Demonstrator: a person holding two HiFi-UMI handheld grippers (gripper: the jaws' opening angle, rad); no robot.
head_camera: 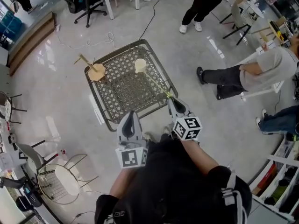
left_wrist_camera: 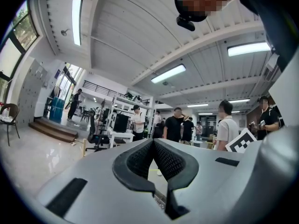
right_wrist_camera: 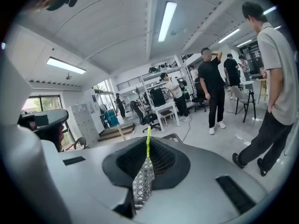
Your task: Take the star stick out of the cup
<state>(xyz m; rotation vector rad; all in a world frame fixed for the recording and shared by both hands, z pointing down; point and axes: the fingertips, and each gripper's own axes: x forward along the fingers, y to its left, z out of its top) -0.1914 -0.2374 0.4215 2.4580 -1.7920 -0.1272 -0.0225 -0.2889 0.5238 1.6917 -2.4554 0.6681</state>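
A thin yellow-green star stick (head_camera: 158,84) slants over the grey mesh table (head_camera: 117,94). Its near end is pinched in my right gripper (head_camera: 170,98), which is shut on it above the table's near right corner. The far end meets a pale cream cup (head_camera: 140,65); I cannot tell whether it is inside, and no star shows. In the right gripper view the stick (right_wrist_camera: 148,133) rises from between the pads of the right gripper (right_wrist_camera: 148,143). My left gripper (head_camera: 131,113) hangs off the table's near edge, tips together and empty. Its jaws in the left gripper view (left_wrist_camera: 153,142) meet at the tips.
A tan holder with wooden sticks (head_camera: 96,71) sits at the table's far left corner. People stand and sit to the right (head_camera: 243,76) and at the back (head_camera: 198,6). An office chair (head_camera: 86,3), a floor cable (head_camera: 84,43) and a round wire stool (head_camera: 60,181) surround the table.
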